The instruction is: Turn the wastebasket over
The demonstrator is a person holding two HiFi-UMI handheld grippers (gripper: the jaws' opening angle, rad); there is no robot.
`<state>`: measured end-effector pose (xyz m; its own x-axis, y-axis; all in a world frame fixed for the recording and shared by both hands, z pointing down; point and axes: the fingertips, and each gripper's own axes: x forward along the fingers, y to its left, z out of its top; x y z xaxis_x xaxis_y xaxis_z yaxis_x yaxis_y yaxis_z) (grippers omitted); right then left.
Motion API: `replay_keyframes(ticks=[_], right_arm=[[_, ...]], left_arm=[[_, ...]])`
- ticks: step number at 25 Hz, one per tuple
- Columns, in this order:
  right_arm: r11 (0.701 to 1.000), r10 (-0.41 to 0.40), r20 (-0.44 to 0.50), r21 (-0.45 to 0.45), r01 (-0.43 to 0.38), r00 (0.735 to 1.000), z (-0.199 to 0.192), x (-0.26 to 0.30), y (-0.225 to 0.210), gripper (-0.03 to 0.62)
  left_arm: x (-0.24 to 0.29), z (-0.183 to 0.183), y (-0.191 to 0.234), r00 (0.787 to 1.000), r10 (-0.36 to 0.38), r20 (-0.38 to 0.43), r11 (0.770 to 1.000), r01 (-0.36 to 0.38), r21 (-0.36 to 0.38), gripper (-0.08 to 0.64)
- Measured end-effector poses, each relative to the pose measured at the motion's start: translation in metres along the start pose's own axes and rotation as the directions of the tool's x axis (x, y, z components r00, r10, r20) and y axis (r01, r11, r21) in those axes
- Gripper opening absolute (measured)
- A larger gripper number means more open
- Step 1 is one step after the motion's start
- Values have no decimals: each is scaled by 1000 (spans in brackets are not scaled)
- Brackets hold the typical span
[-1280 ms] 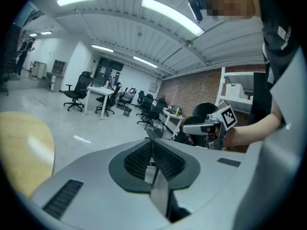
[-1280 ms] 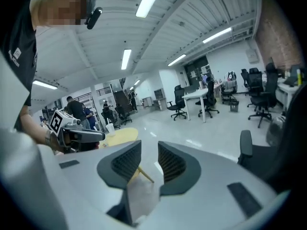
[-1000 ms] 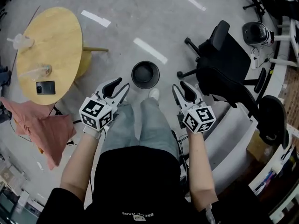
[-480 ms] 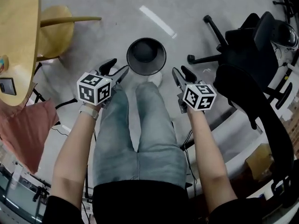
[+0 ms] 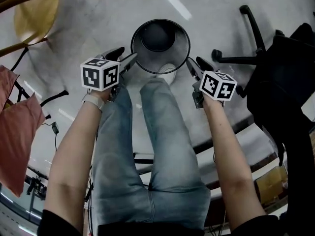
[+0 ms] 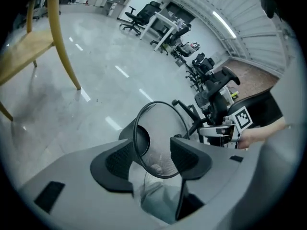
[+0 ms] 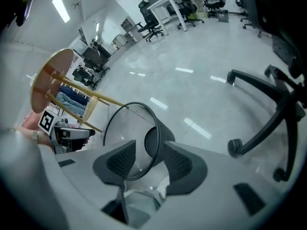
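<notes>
A black mesh wastebasket (image 5: 156, 38) stands upright on the grey floor, mouth up, just beyond the person's shoe. My left gripper (image 5: 127, 54) is at the rim's left side and my right gripper (image 5: 194, 61) at its right side. In the left gripper view the wastebasket (image 6: 156, 143) has its thin rim running through the gap of the left gripper (image 6: 152, 150), whose jaws stand open and clear of it. In the right gripper view the wastebasket (image 7: 129, 138) rim crosses between the jaws of the right gripper (image 7: 146, 152); they are opening and their pads do not press on it.
A black office chair (image 5: 280, 73) with a wheeled base stands close on the right. A wooden stool (image 5: 34, 9) is at the upper left, a pink cloth (image 5: 15, 132) hangs at the left, and a cable (image 5: 54, 97) lies on the floor. The person's jeans-clad legs (image 5: 147, 146) are below the basket.
Both grippers have dropped from knee height to the wastebasket's rim, one on each side. The head has come lower and the basket looks larger. Both pairs of jaws stand wider.
</notes>
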<state>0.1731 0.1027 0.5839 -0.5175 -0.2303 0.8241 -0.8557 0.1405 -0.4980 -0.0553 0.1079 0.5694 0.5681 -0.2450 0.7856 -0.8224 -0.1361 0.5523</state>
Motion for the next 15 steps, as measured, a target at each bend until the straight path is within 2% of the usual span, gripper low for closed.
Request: replay_keyframes(ticks=[5, 6, 7, 9, 12, 15], right_arm=[[999, 25, -29, 49, -24, 999, -18, 32, -16, 173], [997, 33, -28, 65, -31, 999, -20, 35, -17, 172], [996, 42, -25, 80, -40, 999, -22, 39, -18, 161], [993, 65, -14, 103, -63, 998, -23, 44, -17, 107], [985, 95, 17, 146, -96, 995, -22, 47, -13, 58], [970, 113, 21, 215, -115, 993, -26, 46, -12, 49]], left_arm=[[43, -20, 20, 1000, -9, -21, 999, 8, -51, 239], [48, -22, 22, 1000, -3, -26, 999, 2, -47, 219], [52, -23, 25, 1000, 8, -27, 999, -9, -40, 165], [56, -23, 30, 999, 34, -19, 999, -34, -31, 89], [57, -23, 32, 1000, 28, 5, 997, -27, -74, 75], [55, -26, 33, 1000, 19, -3, 994, -19, -112, 67]])
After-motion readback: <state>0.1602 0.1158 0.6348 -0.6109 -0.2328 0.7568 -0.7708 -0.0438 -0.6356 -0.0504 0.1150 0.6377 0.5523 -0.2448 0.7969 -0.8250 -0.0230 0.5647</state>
